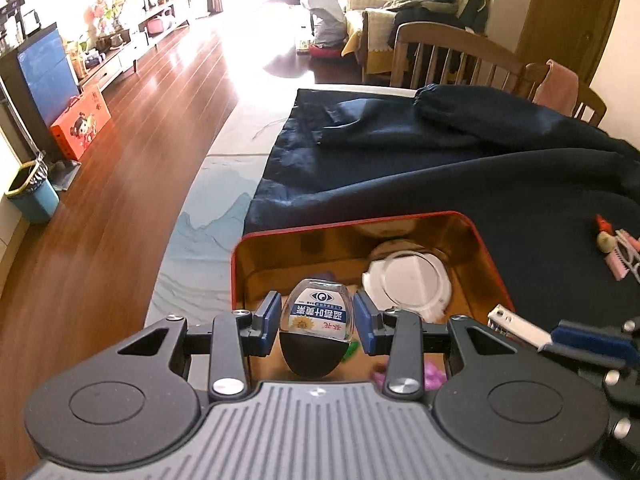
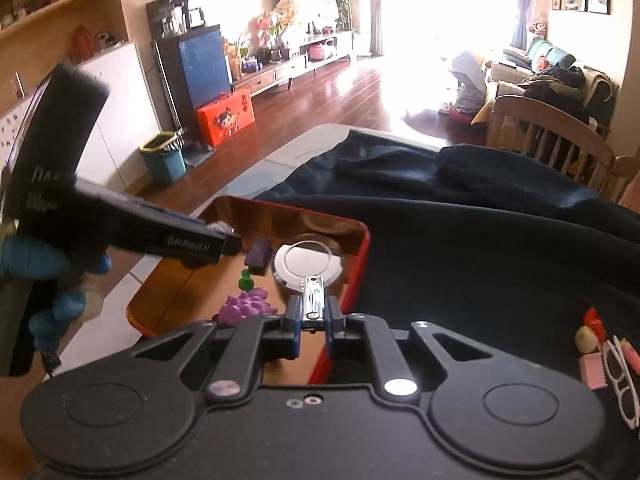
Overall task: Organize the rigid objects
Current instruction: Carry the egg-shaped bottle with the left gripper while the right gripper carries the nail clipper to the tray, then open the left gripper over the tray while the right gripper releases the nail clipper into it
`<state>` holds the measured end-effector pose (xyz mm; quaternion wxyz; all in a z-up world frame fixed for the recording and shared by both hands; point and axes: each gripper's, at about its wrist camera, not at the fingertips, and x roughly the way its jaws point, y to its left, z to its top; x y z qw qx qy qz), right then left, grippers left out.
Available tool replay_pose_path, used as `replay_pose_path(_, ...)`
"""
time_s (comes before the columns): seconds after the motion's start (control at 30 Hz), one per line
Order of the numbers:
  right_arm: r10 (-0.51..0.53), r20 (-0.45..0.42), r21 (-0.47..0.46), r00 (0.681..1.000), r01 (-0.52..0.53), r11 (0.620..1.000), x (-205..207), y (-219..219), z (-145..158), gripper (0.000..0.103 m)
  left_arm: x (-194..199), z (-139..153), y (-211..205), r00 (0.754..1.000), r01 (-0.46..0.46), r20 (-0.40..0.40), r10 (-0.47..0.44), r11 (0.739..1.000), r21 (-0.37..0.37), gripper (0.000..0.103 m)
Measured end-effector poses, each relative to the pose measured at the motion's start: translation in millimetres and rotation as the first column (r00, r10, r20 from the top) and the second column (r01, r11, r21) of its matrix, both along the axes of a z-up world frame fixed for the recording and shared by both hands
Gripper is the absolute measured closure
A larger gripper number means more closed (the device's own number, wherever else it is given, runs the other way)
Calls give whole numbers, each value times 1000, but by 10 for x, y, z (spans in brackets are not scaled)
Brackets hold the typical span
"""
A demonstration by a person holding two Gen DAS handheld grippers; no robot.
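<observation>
Both grippers are mid-delivery over the red tin (image 1: 494, 264), so the step in hand looks like dropping items in. The left gripper (image 1: 316, 316) has its jaws clamped on a small egg-shaped bottle (image 1: 316, 328) with a blue-and-white label and dark cap, hanging above the tin's gold interior. The right gripper (image 2: 313, 312) pinches a shiny metal nail clipper (image 2: 313, 298) just over the tin's near edge. Next, each needs lowering and releasing clear of the round white lid (image 2: 308, 262), purple grape toy (image 2: 246, 306) and dark block (image 2: 259, 254) inside. Beyond lies dark blue cloth (image 1: 440, 168) over the desk.
</observation>
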<state>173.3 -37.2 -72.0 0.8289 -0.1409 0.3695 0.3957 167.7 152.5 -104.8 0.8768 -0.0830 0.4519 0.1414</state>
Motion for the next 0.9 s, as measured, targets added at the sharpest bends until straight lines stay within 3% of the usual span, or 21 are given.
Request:
replay_pose_path(0.4, 51, 14, -117, 999, -49, 992, 64, 439, -310, 93, 433, -205, 30, 997, 62, -36, -61, 998, 12, 65)
replay_pose_path(0.9, 99, -25, -168, 995, -102, 981, 12, 602, -502, 92, 512, -295, 62, 998, 58, -37, -58, 998, -4, 65)
